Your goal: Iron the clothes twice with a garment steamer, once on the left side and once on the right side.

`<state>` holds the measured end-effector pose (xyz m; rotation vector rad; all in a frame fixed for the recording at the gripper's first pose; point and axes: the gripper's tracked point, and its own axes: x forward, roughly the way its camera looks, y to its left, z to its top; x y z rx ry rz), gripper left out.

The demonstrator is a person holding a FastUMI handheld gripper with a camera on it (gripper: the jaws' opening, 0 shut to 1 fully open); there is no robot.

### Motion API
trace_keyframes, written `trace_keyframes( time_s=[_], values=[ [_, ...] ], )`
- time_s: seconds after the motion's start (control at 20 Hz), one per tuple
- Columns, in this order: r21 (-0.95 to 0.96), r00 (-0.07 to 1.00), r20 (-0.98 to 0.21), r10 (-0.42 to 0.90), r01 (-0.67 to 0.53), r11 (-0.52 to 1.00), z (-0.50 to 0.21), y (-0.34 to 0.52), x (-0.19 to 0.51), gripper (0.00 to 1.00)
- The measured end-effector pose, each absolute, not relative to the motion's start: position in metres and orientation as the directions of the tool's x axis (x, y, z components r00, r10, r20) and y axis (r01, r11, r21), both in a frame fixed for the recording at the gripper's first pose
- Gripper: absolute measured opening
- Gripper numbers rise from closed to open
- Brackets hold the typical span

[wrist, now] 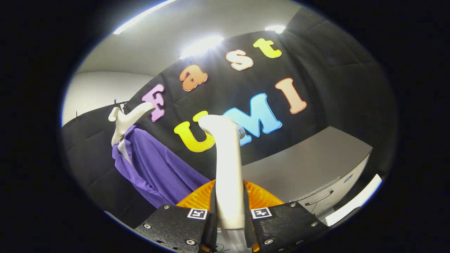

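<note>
Jaws closed tight on the garment steamer (228, 165), both fingers (207, 225) pressing its white handle, which rises between them with the head bent at the top. Purple garment (158, 168) hangs on a white mannequin (123, 121) beyond the fingers to the left, apart from the steamer. Grey cabinet (309, 165) stands right.

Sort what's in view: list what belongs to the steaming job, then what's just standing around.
For the job:
- garment steamer, its handle clamped between the gripper fingers
- purple garment, hanging beyond the fingers
- white hanger holding the garment

Just standing around:
- grey cabinet, beside the steamer on the far side from the garment
</note>
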<state>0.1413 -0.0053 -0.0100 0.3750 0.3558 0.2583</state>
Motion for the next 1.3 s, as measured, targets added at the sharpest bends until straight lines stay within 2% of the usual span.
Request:
trace_keyframes(
  time_s=[0.35,0.85,1.15,1.3],
  values=[
    [0.182,0.96,-0.087,0.264,-0.246,0.952,0.029,0.043,0.08,0.31],
    [-0.007,0.963,-0.019,0.268,-0.268,0.963,0.018,0.1,0.035,0.31],
    [-0.154,0.962,0.111,0.251,-0.232,0.96,0.035,0.131,0.018,0.31],
    [-0.187,0.958,0.139,0.25,-0.223,0.957,0.035,0.15,0.021,0.3]
  ],
)
